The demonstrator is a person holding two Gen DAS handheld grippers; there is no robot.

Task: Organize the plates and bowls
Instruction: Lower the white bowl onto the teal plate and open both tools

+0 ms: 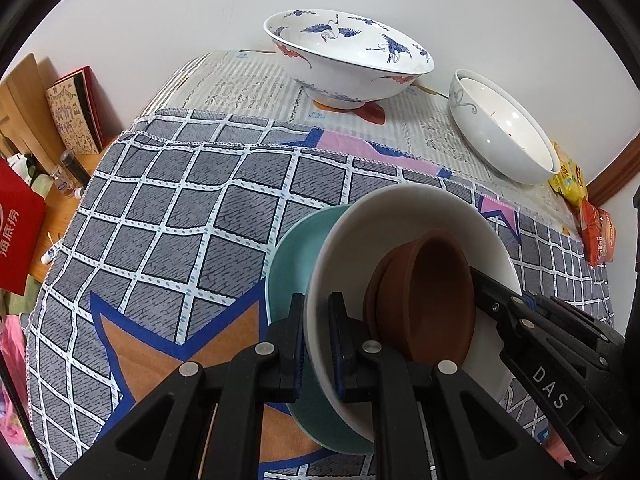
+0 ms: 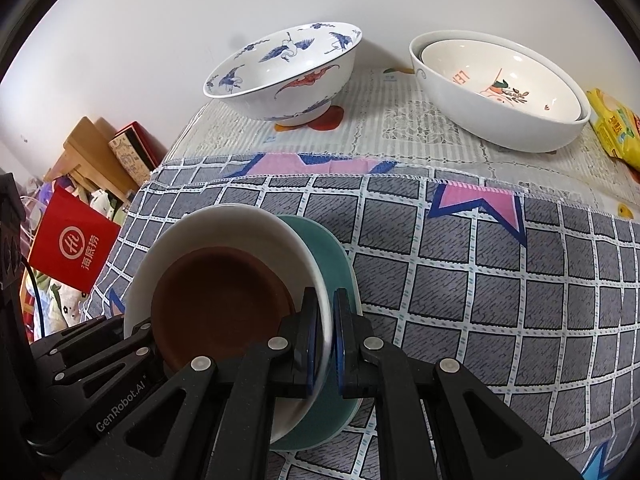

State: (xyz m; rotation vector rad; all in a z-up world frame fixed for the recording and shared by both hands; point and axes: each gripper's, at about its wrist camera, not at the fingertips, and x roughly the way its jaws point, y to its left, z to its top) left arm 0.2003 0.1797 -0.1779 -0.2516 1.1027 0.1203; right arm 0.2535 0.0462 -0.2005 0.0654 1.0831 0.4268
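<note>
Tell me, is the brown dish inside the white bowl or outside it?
Inside. The brown dish sits within the white bowl, whose rim rings it; both grippers, left and right, pinch that rim.

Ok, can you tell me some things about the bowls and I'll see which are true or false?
1. The brown dish sits inside the white bowl. True.
2. The teal plate is on top of the stack. False: it lies underneath the white bowl.
3. Both the left gripper and the right gripper pinch the white bowl's rim. True.
4. The crane-painted bowl is full of soup. False: it is empty.
5. The far-right white bowl holds another bowl. True.
</note>
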